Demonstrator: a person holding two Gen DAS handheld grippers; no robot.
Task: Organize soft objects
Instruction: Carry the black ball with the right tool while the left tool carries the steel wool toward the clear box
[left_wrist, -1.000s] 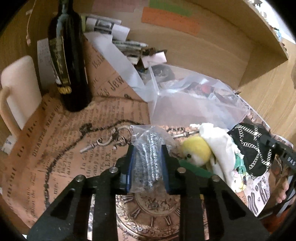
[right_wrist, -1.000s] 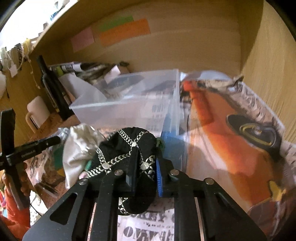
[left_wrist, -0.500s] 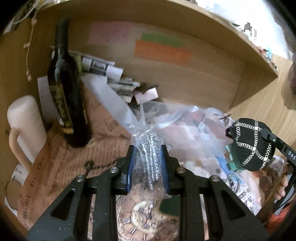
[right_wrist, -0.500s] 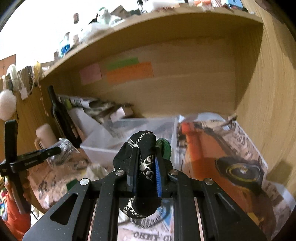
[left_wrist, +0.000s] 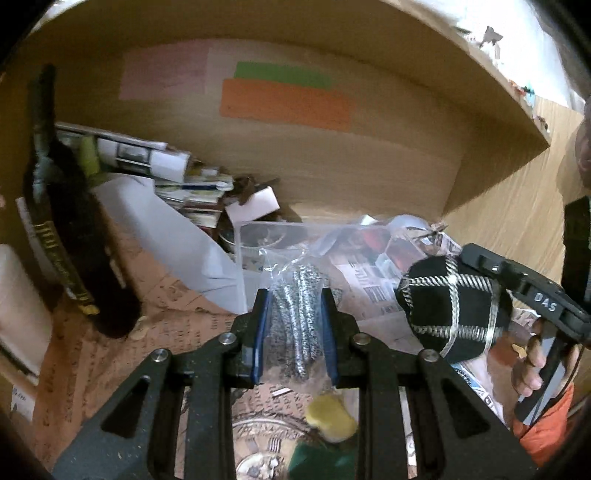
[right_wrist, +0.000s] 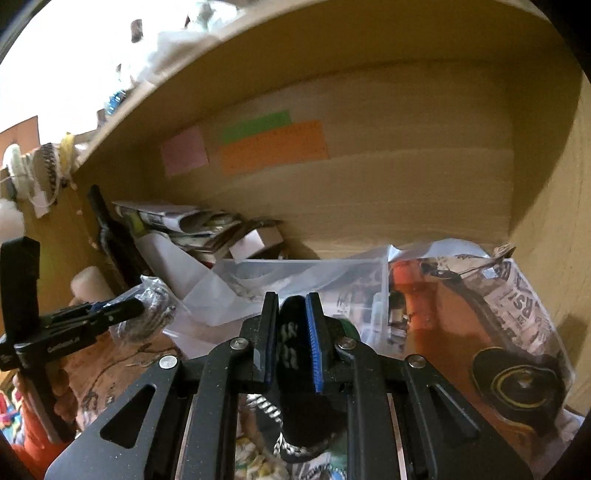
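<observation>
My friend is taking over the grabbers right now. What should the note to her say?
Left gripper: shut on a clear bag of silvery stuff, held up in the air.
Right gripper: shut on a black pouch with silver chains, also in the air.
The clear bin sits ahead at the back of the shelf. A yellow toy lies below the left gripper.
Done: both things picked up.
Left: probably put them in the bin, then get the toy.
</observation>
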